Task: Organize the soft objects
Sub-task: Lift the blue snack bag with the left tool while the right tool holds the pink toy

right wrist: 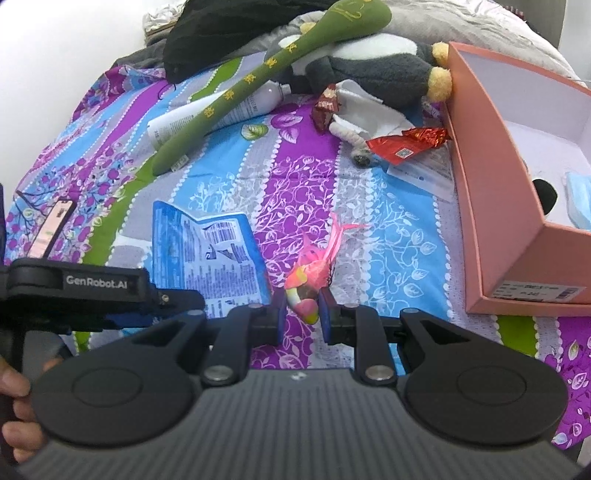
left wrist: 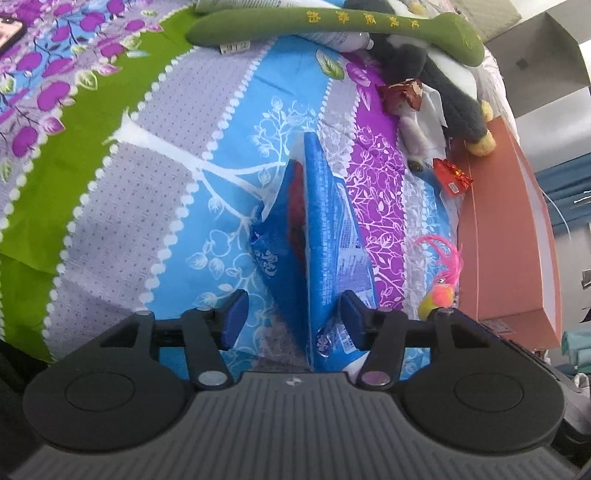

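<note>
The right gripper squeezes the pink feather toy just above the bed, the pink box sits to its right, and the left gripper is open around the blue packet.

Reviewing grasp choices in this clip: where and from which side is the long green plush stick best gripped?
Grip the green plush stick on its slim shaft near the free lower end, coming from above with the fingers across its width. That end lies bare on the bedspread; its wide head rests on the penguin plush, and mid-shaft it crosses the white tube, so a grab there would likely catch both.
</note>
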Demonstrator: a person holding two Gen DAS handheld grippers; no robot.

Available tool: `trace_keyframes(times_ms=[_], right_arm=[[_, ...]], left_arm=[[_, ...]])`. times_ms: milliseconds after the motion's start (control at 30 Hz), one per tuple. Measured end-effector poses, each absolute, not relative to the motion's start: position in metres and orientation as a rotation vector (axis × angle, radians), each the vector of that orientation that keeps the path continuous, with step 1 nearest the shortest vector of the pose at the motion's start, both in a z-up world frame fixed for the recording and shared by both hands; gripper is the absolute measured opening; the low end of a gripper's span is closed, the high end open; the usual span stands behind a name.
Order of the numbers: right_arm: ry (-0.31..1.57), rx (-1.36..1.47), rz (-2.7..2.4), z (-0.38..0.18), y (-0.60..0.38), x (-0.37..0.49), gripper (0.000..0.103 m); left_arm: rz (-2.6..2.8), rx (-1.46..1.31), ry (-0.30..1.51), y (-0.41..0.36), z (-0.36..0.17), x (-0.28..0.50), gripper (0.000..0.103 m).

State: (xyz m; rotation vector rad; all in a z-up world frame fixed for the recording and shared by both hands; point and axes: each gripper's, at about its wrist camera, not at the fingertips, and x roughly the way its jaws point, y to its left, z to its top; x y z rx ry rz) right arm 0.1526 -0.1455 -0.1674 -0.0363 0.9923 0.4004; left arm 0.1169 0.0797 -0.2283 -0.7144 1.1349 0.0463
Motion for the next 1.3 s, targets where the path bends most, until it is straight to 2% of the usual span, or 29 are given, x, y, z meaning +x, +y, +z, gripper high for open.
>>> trace_keyframes(times_ms=[233, 433, 500, 600, 1267, 1300], right_arm=[[1.023, -0.042, 0.410, -0.179, -0.142, 0.163, 0.022], [1.045, -0.042, 0.419, -0.188, -0.140, 0.169, 0.022], [1.052, -0.043, 0.421, -0.190, -0.141, 0.171, 0.022], [1.056, -0.042, 0.422, -0.191, -0.142, 0.172, 0.022], [0.901, -0.011, 0.421, -0.127, -0.157, 0.152, 0.021], [0.892, -0.011, 0.421, -0.124, -0.157, 0.150, 0.018]], left_arm=[[0.015, -0.722, 1.141, 0.074, -0.236, 0.126, 0.059], [-0.012, -0.713, 1.139, 0.070, -0.238, 0.134, 0.039], [-0.016, -0.712, 1.137, 0.070, -0.239, 0.135, 0.028], [-0.026, -0.717, 1.127, 0.069, -0.240, 0.136, 0.020], [-0.087, -0.531, 0.986, 0.050, -0.163, 0.125, 0.018], [-0.089, -0.522, 0.982, 0.049, -0.160, 0.123, 0.018]])
